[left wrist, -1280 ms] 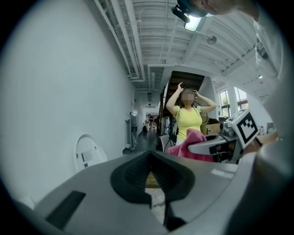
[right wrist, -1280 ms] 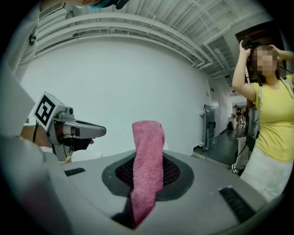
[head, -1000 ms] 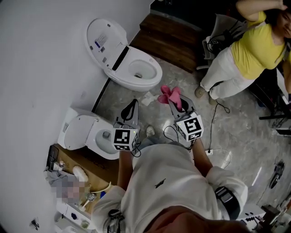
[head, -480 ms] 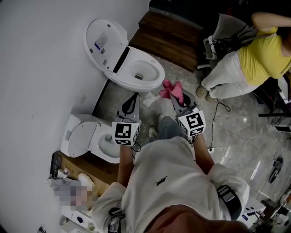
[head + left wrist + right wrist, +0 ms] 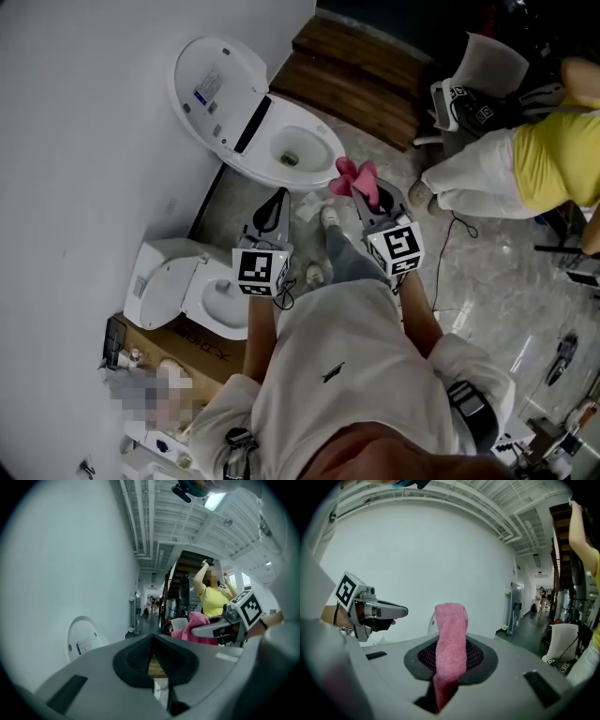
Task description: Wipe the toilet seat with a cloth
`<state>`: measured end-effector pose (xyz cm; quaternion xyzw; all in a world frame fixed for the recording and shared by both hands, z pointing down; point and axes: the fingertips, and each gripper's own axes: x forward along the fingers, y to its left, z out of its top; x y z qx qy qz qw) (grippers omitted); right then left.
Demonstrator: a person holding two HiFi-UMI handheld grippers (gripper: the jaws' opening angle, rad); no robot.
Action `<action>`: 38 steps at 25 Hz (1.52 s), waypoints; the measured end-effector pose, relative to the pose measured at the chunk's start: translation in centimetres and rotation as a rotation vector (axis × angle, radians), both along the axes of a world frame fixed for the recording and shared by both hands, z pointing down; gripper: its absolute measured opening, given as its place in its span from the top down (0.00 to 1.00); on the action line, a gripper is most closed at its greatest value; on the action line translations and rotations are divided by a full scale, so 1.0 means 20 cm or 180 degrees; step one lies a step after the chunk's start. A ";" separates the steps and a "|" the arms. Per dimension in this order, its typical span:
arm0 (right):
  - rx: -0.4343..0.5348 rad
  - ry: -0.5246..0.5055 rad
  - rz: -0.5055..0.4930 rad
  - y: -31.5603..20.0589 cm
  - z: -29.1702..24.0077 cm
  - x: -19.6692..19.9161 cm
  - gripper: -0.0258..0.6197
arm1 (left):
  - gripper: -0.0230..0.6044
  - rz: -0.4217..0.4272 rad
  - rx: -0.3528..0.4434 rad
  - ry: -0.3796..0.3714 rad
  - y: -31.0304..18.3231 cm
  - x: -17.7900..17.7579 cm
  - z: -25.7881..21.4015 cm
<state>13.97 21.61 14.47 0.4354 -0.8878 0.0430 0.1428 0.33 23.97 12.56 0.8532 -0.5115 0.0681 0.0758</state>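
Note:
A white toilet [image 5: 314,167] stands against the wall at the upper left of the head view, its lid [image 5: 211,84] raised and its seat rim bare. My right gripper [image 5: 368,190] is shut on a pink cloth [image 5: 354,178] that hangs just right of the bowl's front edge. In the right gripper view the cloth [image 5: 451,639] stands up from between the jaws. My left gripper [image 5: 277,200] is shut and holds nothing, a little in front of the bowl. Its jaws [image 5: 153,640] meet in the left gripper view, where the cloth [image 5: 193,626] and lid [image 5: 83,641] also show.
A second, smaller toilet [image 5: 161,281] sits at the left beside a cardboard box [image 5: 183,345]. Dark wooden steps [image 5: 361,80] lie behind the big toilet. A person in a yellow top [image 5: 548,164] stands at the right near a chair [image 5: 480,89]. Cables [image 5: 457,239] run over the floor.
Both grippers have come closer to the large toilet, the cloth now next to its bowl. The person in yellow has moved off to the right.

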 end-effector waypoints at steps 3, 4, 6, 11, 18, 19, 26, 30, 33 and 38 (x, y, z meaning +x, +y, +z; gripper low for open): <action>-0.0076 -0.0009 -0.0075 -0.18 0.08 -0.01 0.88 | 0.95 -0.0071 -0.0054 0.0007 -0.18 -0.01 0.09; -0.0111 -0.0010 -0.0110 -0.24 0.11 -0.02 0.88 | 0.95 -0.0110 -0.0075 0.0003 -0.24 -0.01 0.12; -0.0197 -0.0019 -0.0210 -0.36 0.19 -0.05 0.88 | 0.95 -0.0206 -0.0141 0.0012 -0.36 -0.03 0.20; -0.0486 -0.0055 -0.0552 -0.63 0.43 -0.17 0.88 | 0.95 -0.0490 -0.0388 0.0007 -0.60 -0.10 0.45; -0.0868 0.0019 -0.1022 -0.96 0.86 -0.40 0.88 | 0.95 -0.0904 -0.0652 -0.0092 -0.89 -0.27 0.86; -0.0909 0.0051 -0.1103 -0.98 0.93 -0.44 0.88 | 0.95 -0.0959 -0.0711 -0.0087 -0.91 -0.29 0.92; -0.1009 0.0248 -0.1522 -1.12 1.37 -0.66 0.88 | 0.95 -0.1177 -0.1017 -0.0090 -0.98 -0.42 1.34; -0.1139 0.0327 -0.1510 -1.16 1.65 -0.76 0.88 | 0.95 -0.1199 -0.1127 -0.0068 -0.98 -0.49 1.56; -0.1235 0.0394 -0.1505 -1.17 1.87 -0.84 0.88 | 0.95 -0.1190 -0.1200 -0.0032 -0.99 -0.54 1.73; -0.1375 0.0518 -0.1557 -1.15 2.21 -0.95 0.88 | 0.95 -0.1088 -0.1327 -0.0001 -1.03 -0.60 2.04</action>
